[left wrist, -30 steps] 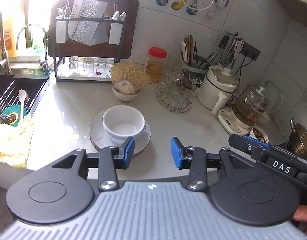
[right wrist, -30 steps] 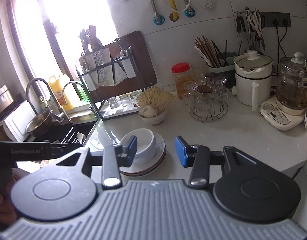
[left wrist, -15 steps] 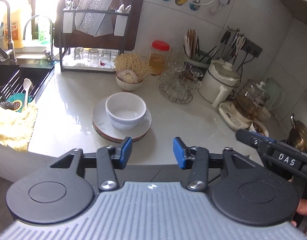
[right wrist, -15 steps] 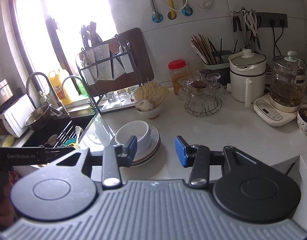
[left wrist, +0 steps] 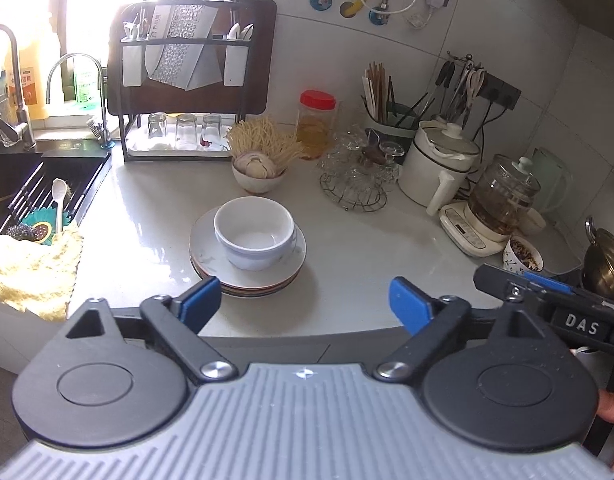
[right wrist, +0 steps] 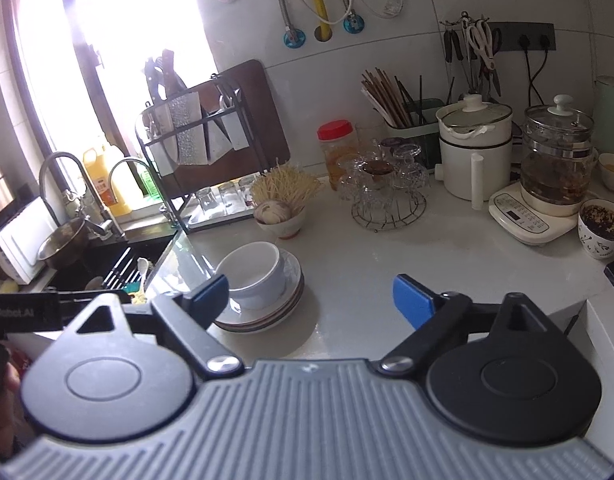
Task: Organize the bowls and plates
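Observation:
A white bowl [left wrist: 254, 232] sits on a stack of plates [left wrist: 211, 252] in the middle of the white counter. Both also show in the right wrist view, the bowl [right wrist: 253, 272] on the plates [right wrist: 293, 280]. My left gripper [left wrist: 305, 304] is open and empty, held back from the counter's front edge, with the stack just beyond its left finger. My right gripper [right wrist: 309, 298] is open and empty, also behind the front edge, with the stack by its left finger. The right gripper's body shows at the right of the left wrist view [left wrist: 547, 300].
A bowl of garlic and noodles [left wrist: 259, 172] stands behind the stack. A wire rack of glasses [left wrist: 355, 180], a white pot [left wrist: 439, 168] and a glass kettle [left wrist: 503, 200] line the right. A dish rack [left wrist: 187, 80] stands at the back; sink [left wrist: 35, 188] and yellow cloth [left wrist: 31, 268] at left.
Both grippers have pulled back from the stack toward the counter's front edge, and both have opened wider. The bowl and plates have not moved.

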`<state>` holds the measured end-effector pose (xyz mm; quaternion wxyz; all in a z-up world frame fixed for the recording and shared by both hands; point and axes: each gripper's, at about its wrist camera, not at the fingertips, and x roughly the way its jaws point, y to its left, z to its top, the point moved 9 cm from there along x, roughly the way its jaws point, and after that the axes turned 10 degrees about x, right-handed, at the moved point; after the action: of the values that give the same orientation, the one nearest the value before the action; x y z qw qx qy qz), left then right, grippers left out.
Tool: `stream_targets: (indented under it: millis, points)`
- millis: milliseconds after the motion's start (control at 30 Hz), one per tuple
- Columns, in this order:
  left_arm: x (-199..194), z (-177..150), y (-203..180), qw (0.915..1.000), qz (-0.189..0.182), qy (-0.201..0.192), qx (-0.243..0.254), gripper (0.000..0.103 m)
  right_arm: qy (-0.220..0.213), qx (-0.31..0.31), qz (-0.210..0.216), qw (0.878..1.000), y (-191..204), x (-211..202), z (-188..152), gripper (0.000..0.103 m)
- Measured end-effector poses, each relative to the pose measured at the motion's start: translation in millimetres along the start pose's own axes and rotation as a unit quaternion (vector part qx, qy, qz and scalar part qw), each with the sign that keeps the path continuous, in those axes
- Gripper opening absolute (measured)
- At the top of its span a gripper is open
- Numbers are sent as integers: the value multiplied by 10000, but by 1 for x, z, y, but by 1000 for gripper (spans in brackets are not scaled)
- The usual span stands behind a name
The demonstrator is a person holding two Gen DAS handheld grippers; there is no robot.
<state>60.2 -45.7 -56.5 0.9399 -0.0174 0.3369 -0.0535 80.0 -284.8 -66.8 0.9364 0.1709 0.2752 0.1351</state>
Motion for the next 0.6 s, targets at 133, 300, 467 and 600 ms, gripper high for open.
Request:
stream_targets:
  millis: [133,300,467,600]
  points:
    - [0,-1,-1,9999,143,28,85,97,-72,75,-75,9999,-6,-3,0,103]
    - [2,-4,1,9997,220,109,26,98,-38,115,-71,9999,-6,-4,-4,103]
    - [3,-10,4,9992,352,186,58,99,-12,115,-62,9999,-4,-5,-6,103]
    - [1,-14,8,9989,427,212,40,99,-6,75,-65,10000,-3,-5,-7,103]
